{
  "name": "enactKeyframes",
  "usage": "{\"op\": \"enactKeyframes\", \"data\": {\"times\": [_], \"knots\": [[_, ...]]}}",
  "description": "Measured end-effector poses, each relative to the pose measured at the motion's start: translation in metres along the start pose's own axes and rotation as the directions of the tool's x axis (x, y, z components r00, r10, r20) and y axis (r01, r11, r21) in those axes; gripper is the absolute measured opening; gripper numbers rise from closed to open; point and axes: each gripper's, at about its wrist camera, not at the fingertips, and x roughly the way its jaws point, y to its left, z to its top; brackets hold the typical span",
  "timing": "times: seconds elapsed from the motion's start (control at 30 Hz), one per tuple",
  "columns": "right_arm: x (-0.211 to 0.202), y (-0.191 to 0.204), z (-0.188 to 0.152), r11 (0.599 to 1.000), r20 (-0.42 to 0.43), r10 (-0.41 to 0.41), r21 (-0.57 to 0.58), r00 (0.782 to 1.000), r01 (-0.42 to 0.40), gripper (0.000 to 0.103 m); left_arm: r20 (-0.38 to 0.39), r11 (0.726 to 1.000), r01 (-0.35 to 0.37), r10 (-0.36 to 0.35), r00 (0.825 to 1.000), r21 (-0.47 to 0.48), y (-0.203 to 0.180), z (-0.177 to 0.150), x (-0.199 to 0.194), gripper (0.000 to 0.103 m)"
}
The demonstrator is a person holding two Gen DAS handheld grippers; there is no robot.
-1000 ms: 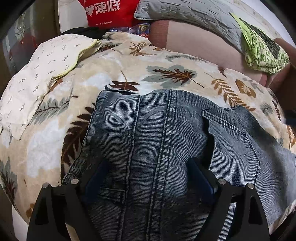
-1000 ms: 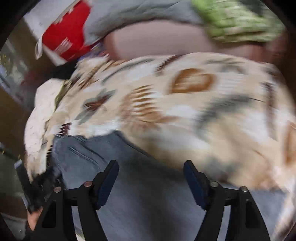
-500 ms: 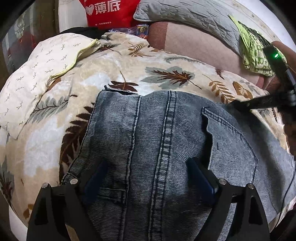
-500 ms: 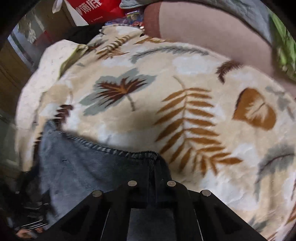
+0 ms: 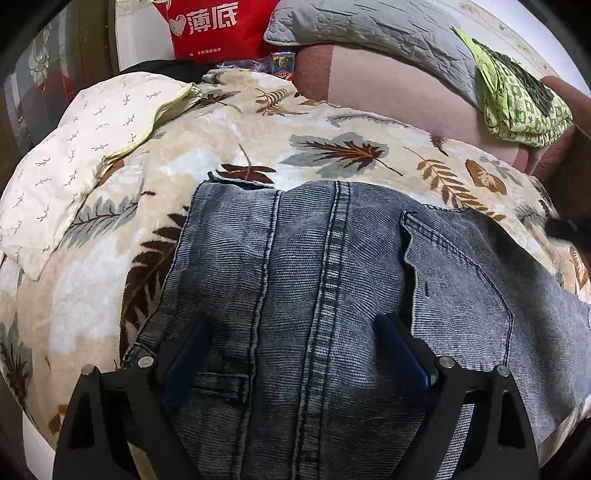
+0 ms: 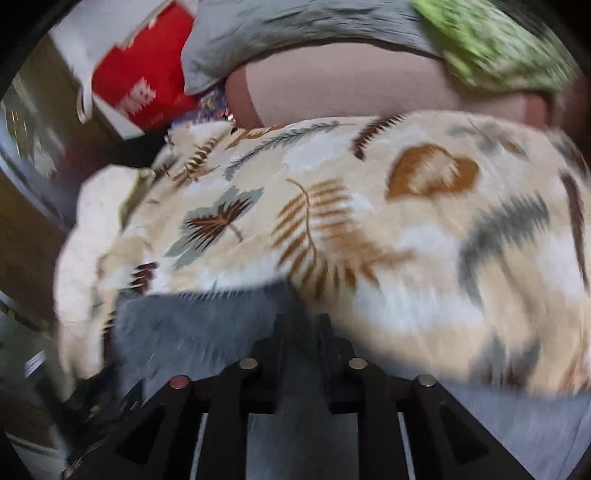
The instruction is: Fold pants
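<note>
Grey-blue denim pants [image 5: 332,295] lie flat on a leaf-print blanket [image 5: 229,140], back side up. Centre seam and one back pocket face up; a belt loop shows at the near edge.

Left gripper [image 5: 295,354]: fingers spread wide, held low over the seat of the pants, one blue-padded finger on each side of the centre seam. Whether the pads rest on the denim I cannot tell; no cloth is pinched between them.

Right gripper [image 6: 301,332]: its view is badly motion-blurred. Fingers stand close together, with only a narrow gap. They sit at the far edge of the pants [image 6: 207,325], where denim meets blanket. Jaws have just been opening slightly after being fully pressed together. Something dark fills the gap, but the blur hides whether denim is caught there, so grip is undetermined. In the left view a dark blurred shape at the right edge [image 5: 569,229] sits at that side of the pants.

Surroundings:
- white sprig-print pillow [image 5: 74,155] on the blanket, left of the pants, apart from them
- red bag with white characters [image 5: 221,26] at the back
- grey quilted pad [image 5: 369,33] over a pinkish cushion [image 5: 399,92]
- green patterned cloth [image 5: 517,99] bunched at far right
</note>
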Motion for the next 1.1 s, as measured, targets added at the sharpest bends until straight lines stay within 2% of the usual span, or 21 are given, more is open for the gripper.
{"op": "enactKeyframes", "data": {"times": [0.07,0.13,0.17,0.2,0.27,0.3,0.43,0.57,0.6,0.67,0.7,0.73,0.77,0.83,0.87,0.93,1.03,1.1], "knots": [[-0.009,-0.014,-0.026,0.997,-0.011,0.042,0.063,0.999,-0.042,0.034,0.001,1.0,-0.001,0.001,1.0,-0.001,0.0,0.0,-0.001,0.092],[0.003,-0.039,-0.046,0.988,-0.045,0.047,0.149,0.998,-0.04,0.057,0.005,1.0,-0.011,0.011,1.0,-0.002,-0.001,-0.001,0.0,0.092],[0.018,-0.053,-0.05,0.984,-0.083,0.031,0.177,0.996,-0.016,0.073,0.008,1.0,-0.017,0.017,1.0,-0.002,-0.002,-0.001,0.001,0.093],[0.034,-0.067,-0.056,0.978,-0.129,0.035,0.206,0.991,-0.007,0.07,0.012,1.0,-0.026,0.026,1.0,0.001,-0.004,-0.002,0.001,0.093],[0.023,-0.08,-0.06,0.956,-0.056,0.112,0.28,0.992,-0.092,0.069,0.021,0.999,-0.047,0.047,0.999,0.01,-0.007,-0.003,0.001,0.093],[0.011,-0.081,-0.061,0.948,-0.048,0.122,0.302,0.991,-0.102,0.069,0.026,0.999,-0.047,0.047,0.999,0.008,-0.006,-0.003,-0.001,0.093],[-0.07,-0.086,-0.091,0.94,0.103,0.182,0.274,0.978,-0.204,0.07,0.022,0.998,-0.055,0.055,0.998,-0.011,-0.004,-0.003,-0.009,0.093],[-0.116,-0.138,-0.146,0.898,0.195,0.142,0.387,0.97,-0.209,0.07,0.031,0.997,-0.047,0.048,0.998,-0.053,-0.002,-0.004,-0.029,0.093],[-0.119,-0.16,-0.162,0.878,0.207,0.108,0.438,0.972,-0.191,0.07,0.035,0.997,-0.05,0.052,0.998,-0.058,-0.003,-0.005,-0.034,0.093],[-0.11,-0.198,-0.184,0.813,0.15,0.024,0.572,0.988,-0.106,0.07,0.023,0.997,-0.063,0.064,0.998,-0.042,-0.009,-0.008,-0.037,0.093],[-0.1,-0.221,-0.198,0.758,0.127,0.051,0.641,0.991,-0.121,0.064,0.018,0.997,-0.073,0.074,0.997,-0.034,-0.011,-0.009,-0.037,0.093],[-0.104,-0.229,-0.202,0.728,0.18,0.091,0.659,0.979,-0.189,0.064,0.013,0.996,-0.084,0.084,0.996,-0.027,-0.013,-0.011,-0.038,0.093],[-0.108,-0.231,-0.202,0.714,0.195,0.108,0.667,0.975,-0.212,0.064,0.01,0.996,-0.091,0.092,0.996,-0.022,-0.015,-0.012,-0.038,0.093],[-0.122,-0.221,-0.19,0.76,0.18,0.082,0.625,0.98,-0.178,0.064,0.003,0.995,-0.095,0.095,0.995,-0.02,-0.018,-0.013,-0.041,0.093],[-0.132,-0.212,-0.184,0.791,0.204,0.079,0.583,0.976,-0.186,0.064,0.005,0.995,-0.093,0.094,0.996,-0.018,-0.02,-0.012,-0.043,0.093],[-0.145,-0.201,-0.18,0.817,0.243,0.104,0.532,0.965,-0.222,0.065,0.011,0.995,-0.097,0.097,0.995,-0.01,-0.023,-0.013,-0.046,0.093],[-0.146,-0.204,-0.191,0.816,0.249,0.054,0.547,0.967,-0.187,0.074,0.013,0.995,-0.097,0.097,0.995,-0.002,-0.028,-0.013,-0.048,0.093],[-0.129,-0.221,-0.2,0.786,0.196,0.022,0.603,0.98,-0.138,0.075,0.008,0.995,-0.1,0.1,0.995,0.012,-0.032,-0.014,-0.047,0.093]]}}
